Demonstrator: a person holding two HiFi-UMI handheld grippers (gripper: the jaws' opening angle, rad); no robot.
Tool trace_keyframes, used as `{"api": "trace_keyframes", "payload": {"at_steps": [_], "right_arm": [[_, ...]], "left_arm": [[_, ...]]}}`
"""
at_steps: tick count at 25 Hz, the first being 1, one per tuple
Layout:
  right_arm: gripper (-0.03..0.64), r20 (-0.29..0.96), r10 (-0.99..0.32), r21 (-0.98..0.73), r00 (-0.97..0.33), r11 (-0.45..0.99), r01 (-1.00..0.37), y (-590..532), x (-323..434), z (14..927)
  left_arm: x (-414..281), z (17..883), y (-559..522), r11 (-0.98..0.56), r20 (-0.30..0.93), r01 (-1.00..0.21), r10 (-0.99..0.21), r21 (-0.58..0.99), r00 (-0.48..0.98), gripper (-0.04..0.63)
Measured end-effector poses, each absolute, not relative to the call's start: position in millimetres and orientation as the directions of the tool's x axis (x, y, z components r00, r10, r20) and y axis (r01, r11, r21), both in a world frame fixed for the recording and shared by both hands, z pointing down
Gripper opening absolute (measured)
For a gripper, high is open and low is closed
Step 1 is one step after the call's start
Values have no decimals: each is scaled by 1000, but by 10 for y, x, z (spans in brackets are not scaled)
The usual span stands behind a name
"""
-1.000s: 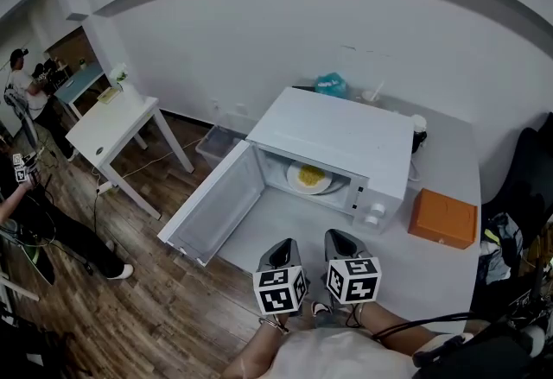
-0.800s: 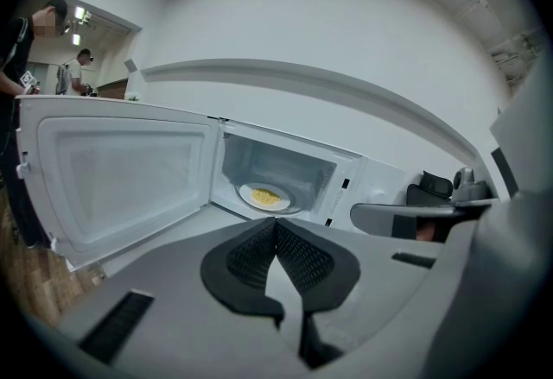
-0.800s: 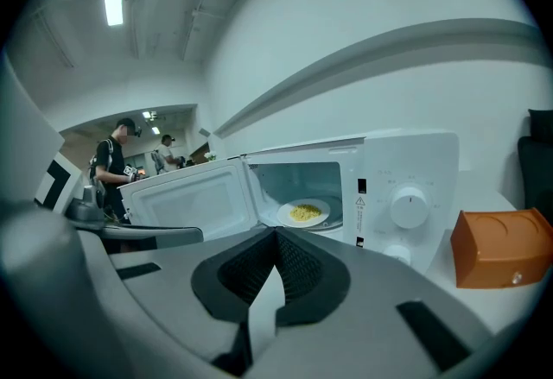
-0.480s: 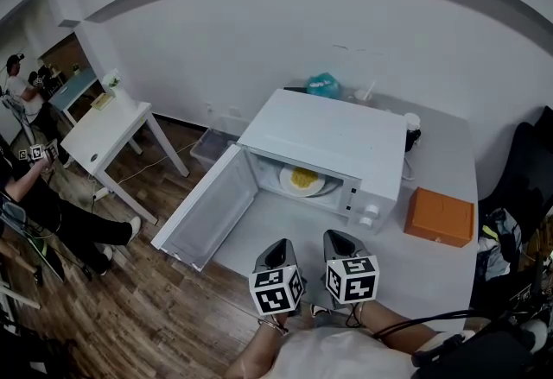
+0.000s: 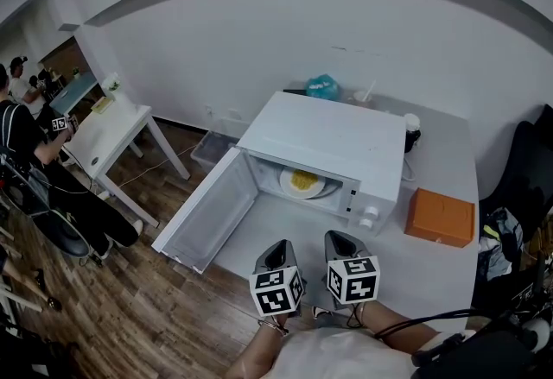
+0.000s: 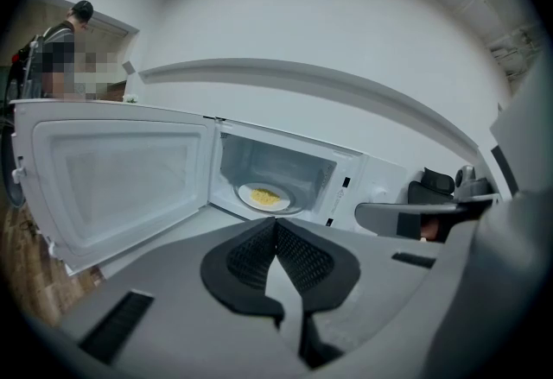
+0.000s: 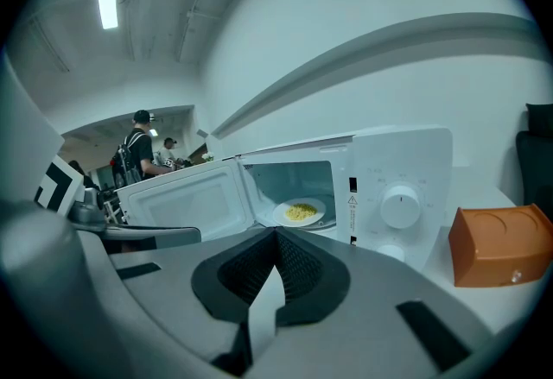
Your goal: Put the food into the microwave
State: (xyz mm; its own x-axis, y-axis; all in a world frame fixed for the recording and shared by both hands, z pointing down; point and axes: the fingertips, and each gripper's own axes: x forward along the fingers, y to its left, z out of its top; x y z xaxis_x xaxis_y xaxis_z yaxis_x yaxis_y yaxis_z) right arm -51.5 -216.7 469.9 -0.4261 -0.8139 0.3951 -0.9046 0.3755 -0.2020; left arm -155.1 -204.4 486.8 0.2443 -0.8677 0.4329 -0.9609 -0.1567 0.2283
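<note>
Open microwave [image 5: 328, 140] on a white tabletop [image 5: 432, 274], plate of yellow food [image 5: 302, 182] inside.
Nearest, left gripper [image 5: 281, 249] and right gripper [image 5: 340, 241], jaws pressed together, empty; arms cut off. Wooden floor [image 5: 130, 308] left.

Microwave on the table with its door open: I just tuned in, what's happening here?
A person holds a claw in each hand in front of the microwave, which stands on the grey table. Its door is swung wide open to the left, and the plate of yellow food sits inside. The left claw and the right claw are both shut and empty, side by side, touching nothing. An orange box lies to the microwave's right.
</note>
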Motion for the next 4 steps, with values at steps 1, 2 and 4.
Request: {"api": "trace_keyframes", "payload": {"at_steps": [1, 2, 4], "right_arm": [[15, 396, -814, -202, -425, 375, -905, -2165, -514, 4702], [15, 396, -814, -201, -425, 374, -905, -2162, -513, 4704], [15, 397, -814, -200, -424, 374, -906, -2157, -511, 4708]], "left_arm": [[-1556, 4870, -2042, -156, 433, -961, -868, 228, 243, 5], [-1560, 4873, -2039, -154, 433, -961, -868, 229, 242, 5], [-1568, 4880, -2032, -151, 432, -961, -869, 230, 240, 5]]}}
